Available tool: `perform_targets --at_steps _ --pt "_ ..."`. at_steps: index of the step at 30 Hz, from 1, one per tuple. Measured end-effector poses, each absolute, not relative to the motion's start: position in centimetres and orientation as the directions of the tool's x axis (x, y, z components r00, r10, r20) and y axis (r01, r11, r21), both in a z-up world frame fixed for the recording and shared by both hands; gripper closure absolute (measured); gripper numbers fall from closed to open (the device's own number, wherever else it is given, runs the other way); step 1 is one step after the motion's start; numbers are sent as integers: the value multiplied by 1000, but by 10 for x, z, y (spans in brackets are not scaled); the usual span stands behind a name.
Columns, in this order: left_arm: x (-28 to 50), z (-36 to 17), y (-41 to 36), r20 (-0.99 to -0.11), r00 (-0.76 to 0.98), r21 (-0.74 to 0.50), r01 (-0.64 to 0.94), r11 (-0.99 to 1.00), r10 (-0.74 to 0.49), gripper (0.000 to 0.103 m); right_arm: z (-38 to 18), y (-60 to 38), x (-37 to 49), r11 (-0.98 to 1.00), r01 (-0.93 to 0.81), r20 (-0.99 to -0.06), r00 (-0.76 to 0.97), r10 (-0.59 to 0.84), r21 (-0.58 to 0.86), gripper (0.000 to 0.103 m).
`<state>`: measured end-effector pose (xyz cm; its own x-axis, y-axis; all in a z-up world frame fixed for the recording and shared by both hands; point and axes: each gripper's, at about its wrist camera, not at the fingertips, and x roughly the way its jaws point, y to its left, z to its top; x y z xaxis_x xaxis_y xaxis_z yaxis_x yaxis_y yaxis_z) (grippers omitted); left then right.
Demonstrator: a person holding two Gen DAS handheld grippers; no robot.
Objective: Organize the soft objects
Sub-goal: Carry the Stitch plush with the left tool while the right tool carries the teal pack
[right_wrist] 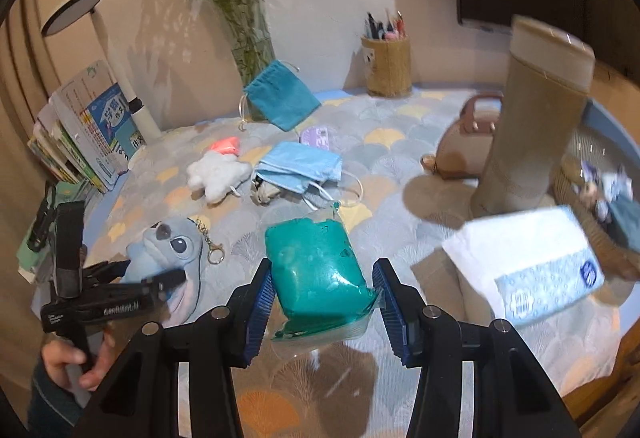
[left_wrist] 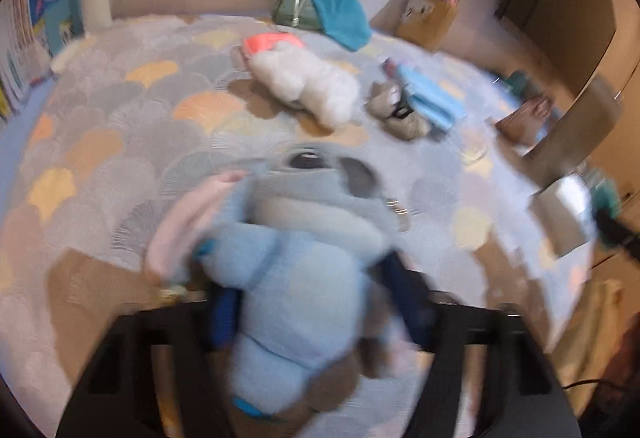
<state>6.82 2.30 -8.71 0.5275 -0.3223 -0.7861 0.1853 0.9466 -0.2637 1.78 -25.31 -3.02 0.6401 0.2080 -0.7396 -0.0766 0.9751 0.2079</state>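
Note:
A blue plush toy (left_wrist: 296, 278) with a keychain lies on the scallop-patterned cloth (left_wrist: 132, 110), blurred in the left wrist view. It fills the gap between my left gripper's (left_wrist: 308, 282) blue pads, which press its sides. The right wrist view shows that gripper (right_wrist: 156, 274) on the plush (right_wrist: 168, 242), held by a hand (right_wrist: 64, 354). My right gripper (right_wrist: 324, 278) is shut on a teal soft block in a clear bag (right_wrist: 316, 270), held above the cloth. A white plush star (right_wrist: 218, 170), blue face masks (right_wrist: 298, 166) and a teal drawstring pouch (right_wrist: 280, 98) lie farther back.
A tall beige bottle (right_wrist: 532, 126), a brown handbag (right_wrist: 460, 150) and a tissue pack (right_wrist: 532, 266) stand at the right, beside a wicker basket (right_wrist: 600, 238) with small items. A pen holder (right_wrist: 386, 66), a vase (right_wrist: 252, 50), a lamp (right_wrist: 120, 78) and books (right_wrist: 88, 134) line the back.

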Motion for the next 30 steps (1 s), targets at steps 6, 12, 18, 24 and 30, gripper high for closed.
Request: perform_targets --at_steps 6,12,18,24,30 --pt "57 -73 10 -760 553 -265 215 940 -340 67 -37 -268 16 945 -69 -729 619 292 319 54" --pt "44 -41 -18 -706 584 -275 296 915 -401 67 -28 -281 8 933 -66 -700 643 310 354 54" --pt "26 -10 -55 -658 575 -289 404 868 -486 67 -14 -308 -3 925 -31 -669 681 297 379 55" --pt "3 27 -115 -594 551 -270 550 791 -586 67 23 -351 -27 918 5 -595 763 253 397 55" --pt "-14 51 -193 -575 481 -218 689 691 -662 67 64 -411 -54 929 92 -533 837 122 357 55"
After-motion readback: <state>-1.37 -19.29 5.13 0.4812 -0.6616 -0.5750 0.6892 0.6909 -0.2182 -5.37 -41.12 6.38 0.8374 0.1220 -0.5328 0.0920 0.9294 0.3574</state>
